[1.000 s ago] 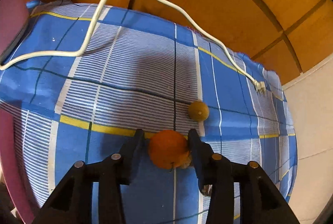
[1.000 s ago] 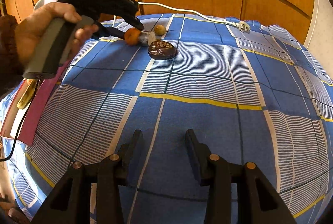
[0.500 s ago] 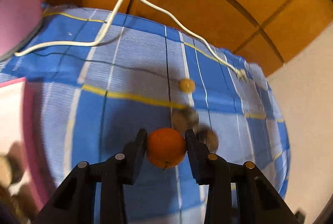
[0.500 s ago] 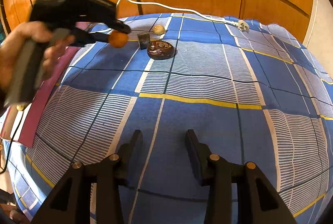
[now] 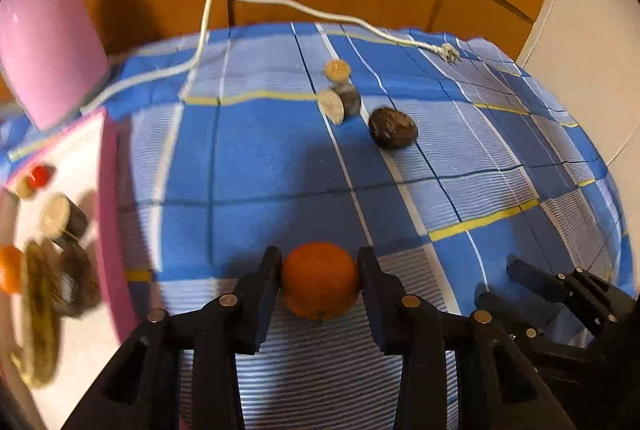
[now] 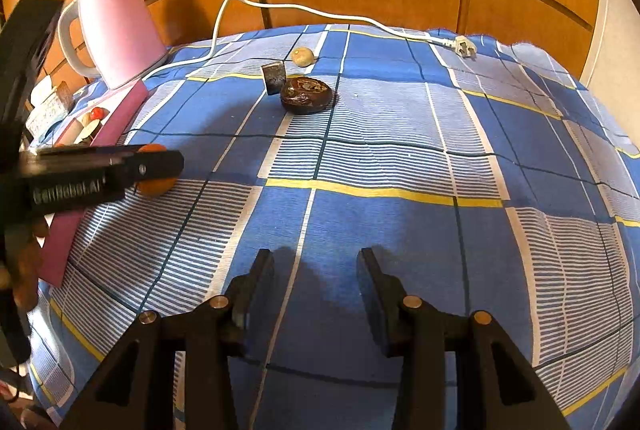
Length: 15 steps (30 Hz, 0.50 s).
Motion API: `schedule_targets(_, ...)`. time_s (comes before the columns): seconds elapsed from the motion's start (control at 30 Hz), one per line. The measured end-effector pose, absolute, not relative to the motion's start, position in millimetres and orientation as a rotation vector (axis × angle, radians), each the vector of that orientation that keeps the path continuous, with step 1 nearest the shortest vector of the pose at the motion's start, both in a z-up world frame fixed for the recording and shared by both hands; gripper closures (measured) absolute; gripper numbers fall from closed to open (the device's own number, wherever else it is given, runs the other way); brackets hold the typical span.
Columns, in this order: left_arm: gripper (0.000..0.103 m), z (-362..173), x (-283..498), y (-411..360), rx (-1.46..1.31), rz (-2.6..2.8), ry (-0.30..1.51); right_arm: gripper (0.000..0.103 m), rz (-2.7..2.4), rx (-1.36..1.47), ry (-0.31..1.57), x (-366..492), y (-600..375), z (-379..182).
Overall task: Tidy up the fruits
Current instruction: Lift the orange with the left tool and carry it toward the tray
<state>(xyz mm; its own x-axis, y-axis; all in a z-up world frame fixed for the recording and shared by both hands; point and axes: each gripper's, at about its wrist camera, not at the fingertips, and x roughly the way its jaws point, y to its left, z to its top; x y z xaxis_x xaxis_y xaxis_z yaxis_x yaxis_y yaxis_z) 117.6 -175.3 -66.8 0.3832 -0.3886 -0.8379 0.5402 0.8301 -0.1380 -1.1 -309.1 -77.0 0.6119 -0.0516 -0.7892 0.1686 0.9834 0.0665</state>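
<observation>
The step in hand reads as a carry: the left gripper [image 5: 320,284] has an orange [image 5: 320,280] between its jaws, both faces against the fruit's sides, and the jaws are easing open a little at this moment, though the fruit is not seen to slip. In the left wrist view the orange sits at the centre bottom, above the blue checked cloth [image 5: 248,158] that covers the worktop, and the pink-rimmed tray [image 5: 106,214] lies at about 9 o'clock from it, well apart. That tray already holds several pieces, among them a small red fruit [image 5: 40,175], another orange piece [image 5: 9,269] and a long yellowish one, all blurred. In the right wrist view the left gripper [image 6: 156,170] shows at 9 o'clock with the orange [image 6: 154,186] peeping below it, close to the tray's near edge. The right gripper [image 6: 316,294] hangs over bare cloth with its jaws standing narrowly apart and nothing between them. Left on the cloth, toward 12 o'clock, are a dark brown fruit [image 6: 306,95], a cut dark piece [image 6: 274,78] just beside it and a small pale fruit [image 6: 302,56] behind; a white cable [image 6: 320,12] and a pink kettle [image 6: 116,34] stand farther back. The next move probably calls for bringing the orange over a free spot on the tray, lowering it until it rests, and only then opening fully, since a round fruit let go early would likely roll across the cloth.
</observation>
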Motion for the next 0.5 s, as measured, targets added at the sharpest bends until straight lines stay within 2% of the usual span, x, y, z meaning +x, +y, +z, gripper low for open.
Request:
schedule_targets(0.13,0.062,-71.5,109.5,-180.0,0.177,-0.587,0.977,0.05,-0.108,0.134,0.913,0.9,-306.7,-77.7)
schedule_targets(0.33,0.062,-74.6,108.0,-176.8,0.155,-0.607,0.948,0.051,-0.088,0.157,0.955,2.3,-313.4,-71.4)
schedule_targets(0.5,0.062,-75.9,107.2,-172.0,0.121,-0.615,0.936,0.051,-0.089,0.162,0.895,14.4,-329.9,-41.4)
